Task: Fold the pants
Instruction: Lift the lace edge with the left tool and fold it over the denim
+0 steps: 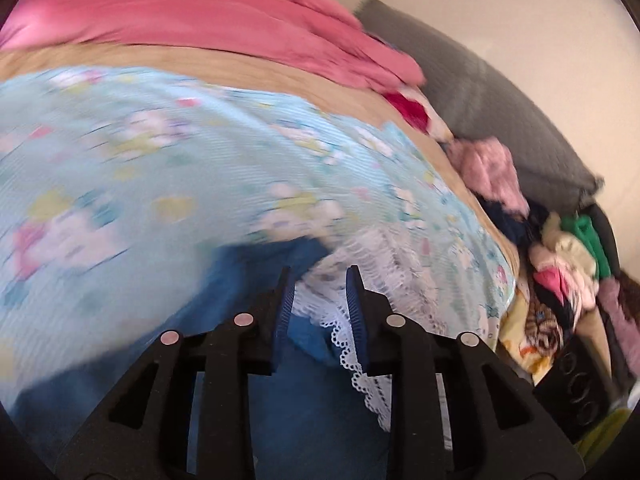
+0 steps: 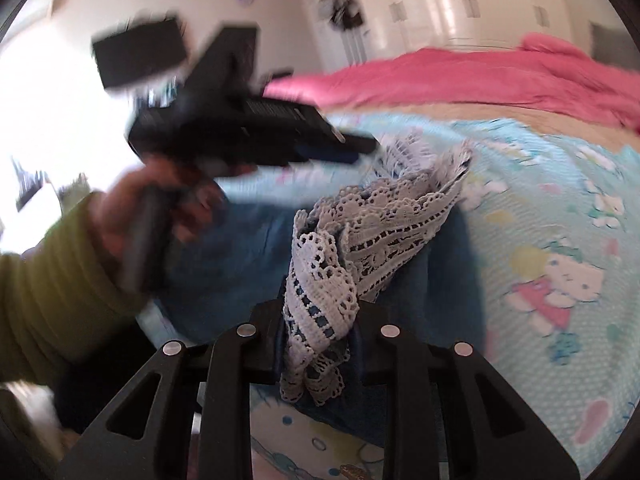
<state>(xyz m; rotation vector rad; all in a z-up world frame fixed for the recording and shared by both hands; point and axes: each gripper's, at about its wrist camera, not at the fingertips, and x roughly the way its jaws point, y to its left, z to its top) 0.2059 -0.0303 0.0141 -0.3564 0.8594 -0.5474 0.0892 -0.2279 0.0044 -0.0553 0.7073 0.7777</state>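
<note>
The blue pants (image 1: pixel 248 280) with white lace hem trim (image 1: pixel 360 292) lie on the light-blue cartoon-print bedsheet (image 1: pixel 160 152). My left gripper (image 1: pixel 320 280) is open just above the lace hem, with nothing between its blue pads. In the right wrist view my right gripper (image 2: pixel 318 320) is shut on a bunch of the lace hem (image 2: pixel 320 304), with the blue pants (image 2: pixel 240 264) spread behind it. The left gripper (image 2: pixel 360 148), held by a hand in a green sleeve, hovers over the far lace edge (image 2: pixel 424 184).
A pink blanket (image 1: pixel 200 20) lies across the far side of the bed. A grey pillow (image 1: pixel 500 96) and a pile of mixed clothes (image 1: pixel 560 248) sit at the right. White cupboards (image 2: pixel 440 4) stand beyond the bed.
</note>
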